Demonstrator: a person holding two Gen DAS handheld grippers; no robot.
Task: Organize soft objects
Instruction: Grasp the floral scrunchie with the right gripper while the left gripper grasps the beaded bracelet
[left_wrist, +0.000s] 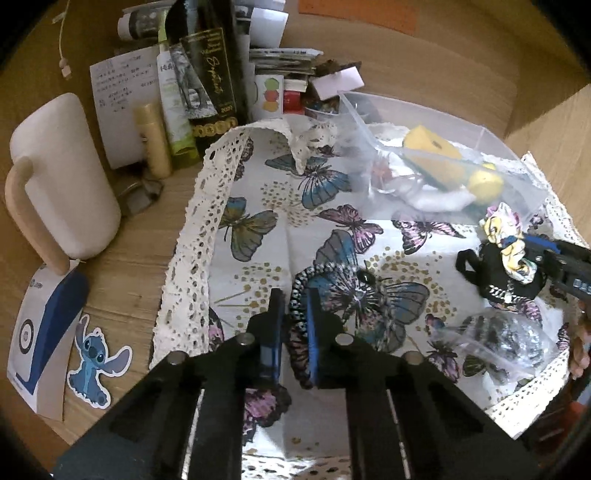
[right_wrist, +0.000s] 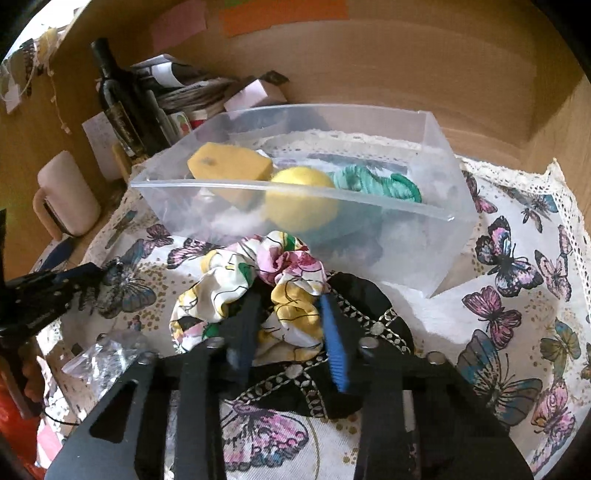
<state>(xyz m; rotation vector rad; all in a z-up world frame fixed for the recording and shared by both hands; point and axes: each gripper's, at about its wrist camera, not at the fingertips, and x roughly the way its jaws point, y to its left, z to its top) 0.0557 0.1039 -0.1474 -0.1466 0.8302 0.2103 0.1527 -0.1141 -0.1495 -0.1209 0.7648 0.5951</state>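
Observation:
My left gripper is shut on a black-and-white patterned hair band lying on the butterfly cloth. My right gripper is shut on a floral scrunchie that rests over a black pouch with chain trim. The scrunchie and pouch also show at the right of the left wrist view. A clear plastic bin stands just beyond, holding a yellow sponge, a yellow ball and a green scrunchie.
A crinkled clear bag lies on the cloth's near right. Off the cloth at left stand a white mug, a dark wine bottle, tubes, papers and a blue-white box. Wooden walls rise behind and to the right.

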